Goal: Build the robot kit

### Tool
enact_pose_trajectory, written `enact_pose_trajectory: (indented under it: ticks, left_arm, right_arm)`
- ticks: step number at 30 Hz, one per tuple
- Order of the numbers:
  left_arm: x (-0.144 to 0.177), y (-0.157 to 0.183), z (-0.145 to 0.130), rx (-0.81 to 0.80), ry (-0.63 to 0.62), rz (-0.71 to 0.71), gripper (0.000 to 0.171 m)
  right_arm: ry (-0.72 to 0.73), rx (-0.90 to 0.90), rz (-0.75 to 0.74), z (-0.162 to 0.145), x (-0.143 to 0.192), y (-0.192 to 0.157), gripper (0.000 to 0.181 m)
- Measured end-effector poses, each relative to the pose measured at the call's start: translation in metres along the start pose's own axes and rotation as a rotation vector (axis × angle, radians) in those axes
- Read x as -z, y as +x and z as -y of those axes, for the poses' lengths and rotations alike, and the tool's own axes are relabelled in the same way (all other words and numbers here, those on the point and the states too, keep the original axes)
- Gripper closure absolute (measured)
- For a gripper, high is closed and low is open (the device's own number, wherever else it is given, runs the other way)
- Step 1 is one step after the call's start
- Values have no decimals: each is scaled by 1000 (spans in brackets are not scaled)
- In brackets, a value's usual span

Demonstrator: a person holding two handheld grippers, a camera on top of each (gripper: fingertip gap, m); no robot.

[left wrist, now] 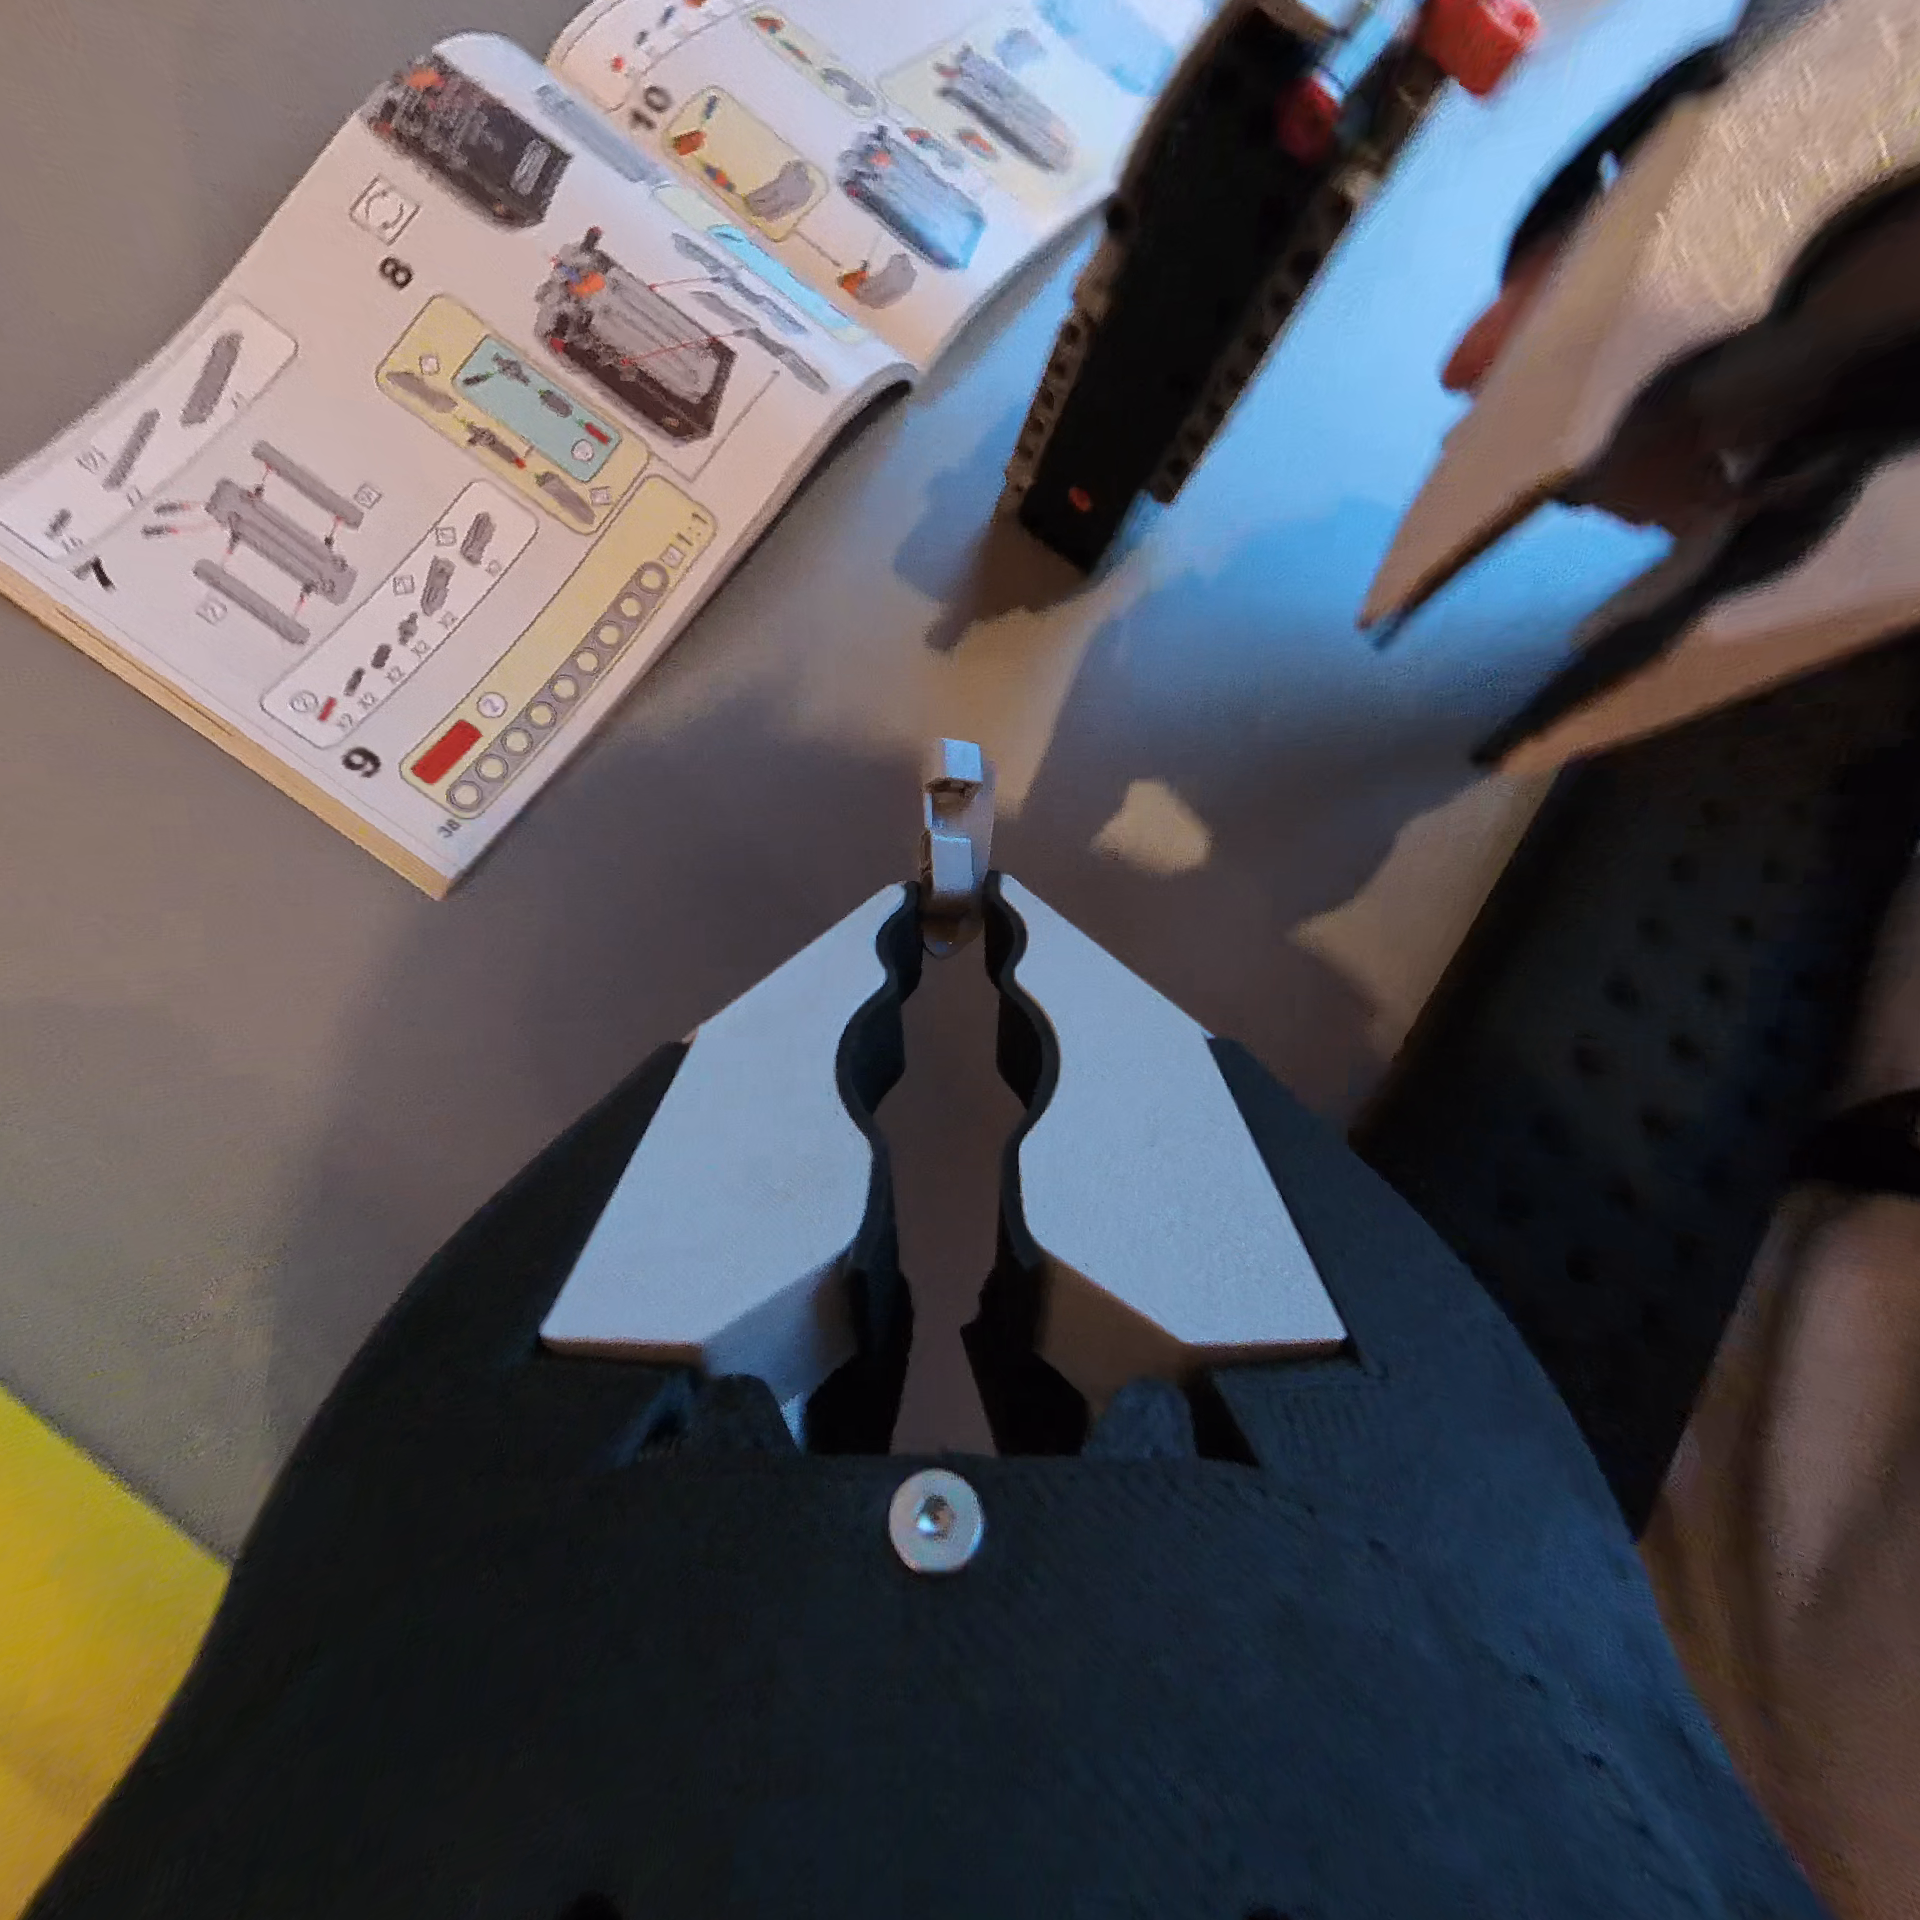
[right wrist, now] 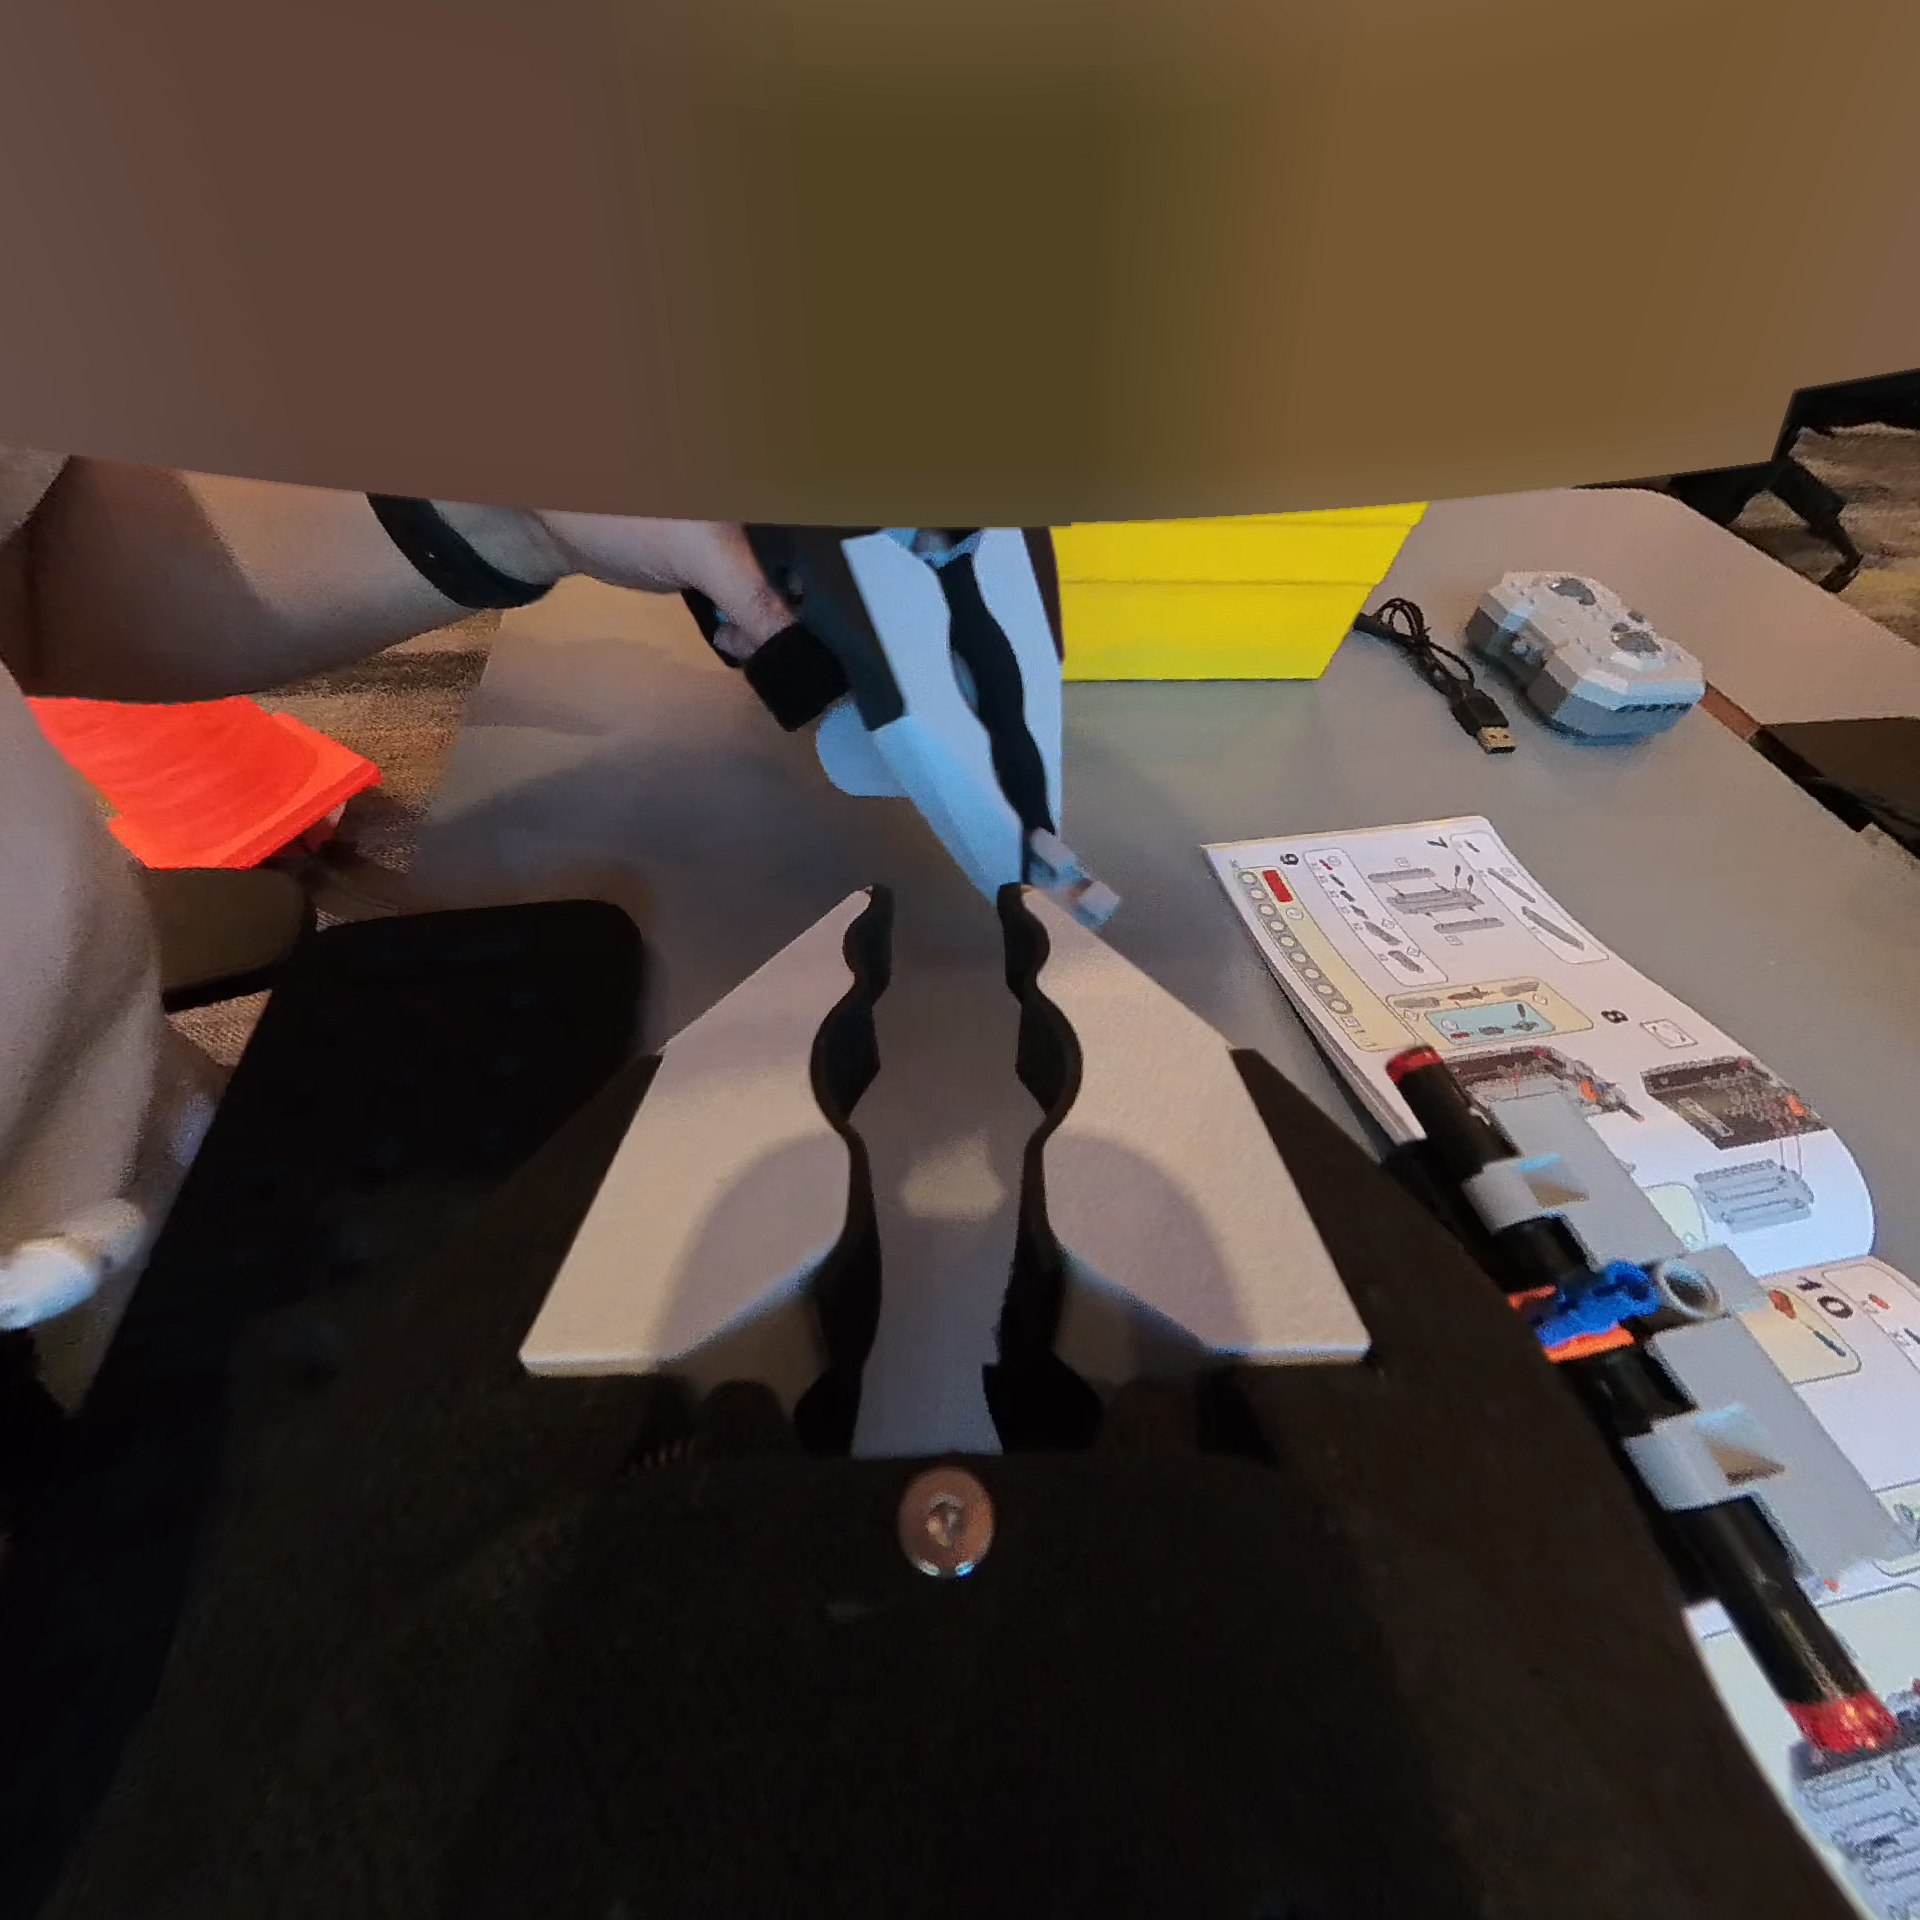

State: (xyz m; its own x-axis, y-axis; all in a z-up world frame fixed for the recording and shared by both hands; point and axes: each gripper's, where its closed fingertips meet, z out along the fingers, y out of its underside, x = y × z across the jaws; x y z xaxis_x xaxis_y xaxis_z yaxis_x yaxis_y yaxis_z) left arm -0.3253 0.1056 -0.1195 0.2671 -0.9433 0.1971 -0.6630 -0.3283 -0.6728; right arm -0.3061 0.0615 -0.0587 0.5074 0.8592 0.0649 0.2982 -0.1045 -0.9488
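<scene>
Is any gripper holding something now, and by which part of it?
The left gripper pinches a small grey piece by its lower end. The right gripper is open and holds nothing.

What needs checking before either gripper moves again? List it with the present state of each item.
1. Left gripper shut on the small grey piece: ok, pinched at the fingertips.
2. Depth of that grip: not ok, only the piece's lower end sits between the tips and most of it sticks out.
3. Right gripper empty: ok, jaws apart with nothing between them.
4. Gap between the two grippers: cannot tell, in the right wrist view the grey piece shows very near the right fingertip.
5. Black and grey assembly resting steadily: cannot tell, it lies across the open instruction booklet.
6. Table under the held piece: ok, bare.
</scene>
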Motion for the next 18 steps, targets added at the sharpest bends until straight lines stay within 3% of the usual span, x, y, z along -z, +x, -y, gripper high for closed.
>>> enact_pose_trajectory:
  ticks: [7, 14, 18]
  left_arm:
    - [28, 52, -13, -422, -31, -198, 163]
    - [48, 72, -16, -755, -98, -201, 163]
    - [49, 86, -15, -968, -56, -214, 163]
  right_arm:
    - [-79, -81, 49, -10, -15, -13, 159]
    - [-70, -459, 360, 1, -17, -53, 153]
    - [-48, -620, 484, 11, -12, -61, 156]
